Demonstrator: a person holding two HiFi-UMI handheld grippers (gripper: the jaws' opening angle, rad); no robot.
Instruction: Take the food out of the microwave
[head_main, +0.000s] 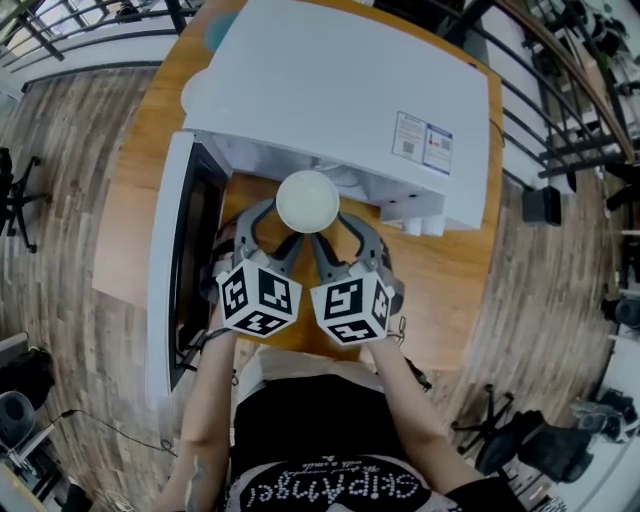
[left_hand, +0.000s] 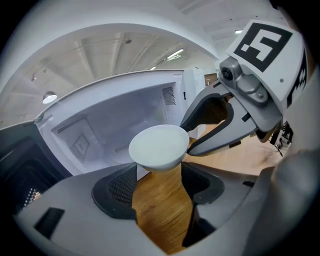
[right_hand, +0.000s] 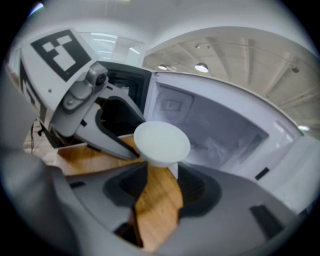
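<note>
The white bowl (head_main: 308, 200) hangs clear of the microwave (head_main: 330, 90), just outside its open cavity and above the bare wood of the table (head_main: 440, 290), well back from the near edge. It is carried from both sides, probably to keep it level: the left gripper (head_main: 280, 225) and the right gripper (head_main: 335, 228) each have narrow-set jaws closed on its lower part. The door (head_main: 165, 270) stands wide toward the table's left edge, out of the way.

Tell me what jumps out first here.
A white bowl is held up at the jaw tips of the left gripper and right gripper, just outside the open white microwave. Its door stands wide at the left, over a wooden table.
</note>
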